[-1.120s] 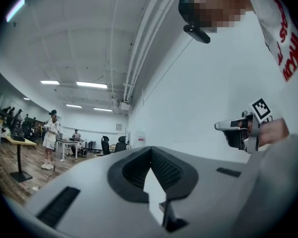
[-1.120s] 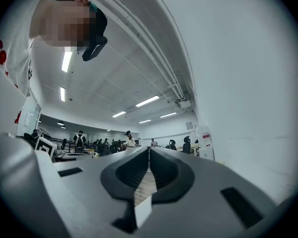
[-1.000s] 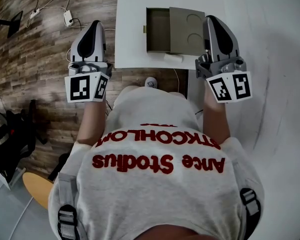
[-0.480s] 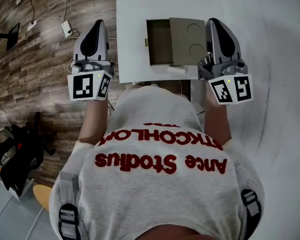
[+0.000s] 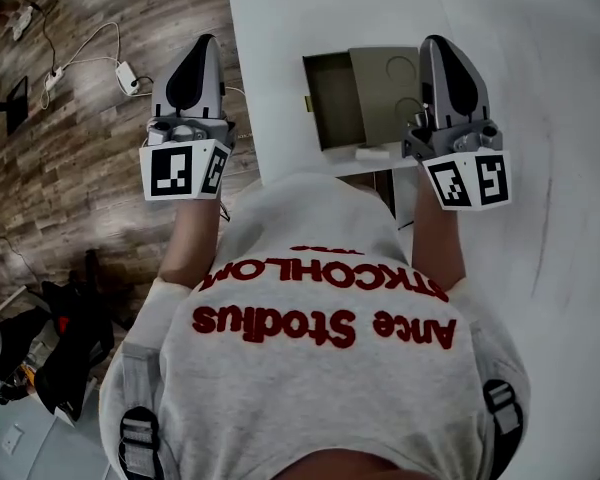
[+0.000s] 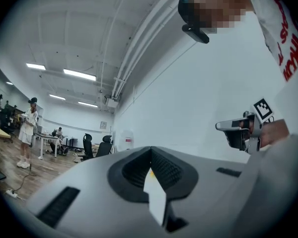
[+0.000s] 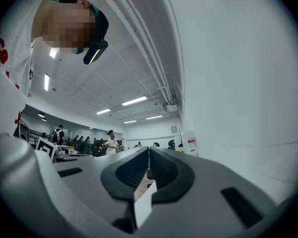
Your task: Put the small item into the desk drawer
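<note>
An olive-grey drawer box stands on the white desk, and its drawer is pulled out to the left and looks empty. A small white item lies at the desk's near edge, just in front of the box. My left gripper is held up over the wooden floor, left of the desk, shut and empty. Over the right end of the box, my right gripper points upward too, with its jaws together and nothing in them.
Cables and a white power adapter lie on the wooden floor at the left, with a black bag lower down. A white wall rises close by. Several people and office chairs are far off in the hall.
The head view has swung, so the desk and drawer box sit further right and lower in it. Both grippers stay raised and shut, holding nothing.
</note>
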`<state>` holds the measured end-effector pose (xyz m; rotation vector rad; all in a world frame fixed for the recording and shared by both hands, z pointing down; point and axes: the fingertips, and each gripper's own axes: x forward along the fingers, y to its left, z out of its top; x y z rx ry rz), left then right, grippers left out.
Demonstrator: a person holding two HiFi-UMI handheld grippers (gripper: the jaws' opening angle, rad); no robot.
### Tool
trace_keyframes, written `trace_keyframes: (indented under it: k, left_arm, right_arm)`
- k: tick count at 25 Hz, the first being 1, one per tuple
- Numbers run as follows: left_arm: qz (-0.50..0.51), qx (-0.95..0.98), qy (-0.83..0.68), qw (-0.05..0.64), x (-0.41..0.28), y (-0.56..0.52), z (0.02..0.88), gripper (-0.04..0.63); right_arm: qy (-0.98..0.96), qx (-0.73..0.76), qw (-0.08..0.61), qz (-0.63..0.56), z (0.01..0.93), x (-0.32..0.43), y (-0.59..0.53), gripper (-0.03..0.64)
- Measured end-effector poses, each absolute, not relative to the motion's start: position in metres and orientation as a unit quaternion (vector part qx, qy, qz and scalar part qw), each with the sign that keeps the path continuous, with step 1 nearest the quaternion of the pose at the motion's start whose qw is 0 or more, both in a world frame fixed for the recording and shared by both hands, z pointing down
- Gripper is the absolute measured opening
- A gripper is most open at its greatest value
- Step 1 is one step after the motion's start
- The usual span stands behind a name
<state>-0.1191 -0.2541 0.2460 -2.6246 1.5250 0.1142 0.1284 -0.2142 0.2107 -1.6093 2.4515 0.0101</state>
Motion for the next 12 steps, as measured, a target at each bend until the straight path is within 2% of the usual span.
trace_keyframes:
  k: [12]
  left_arm:
    - [0.039,-0.863,0.502,0.043,-0.1157,-0.2525,0.2485,0.008]
  right_arm:
    - [0.841,-0.534,0.090,-0.003,0.2150,0.1226,-0.2182,0.009]
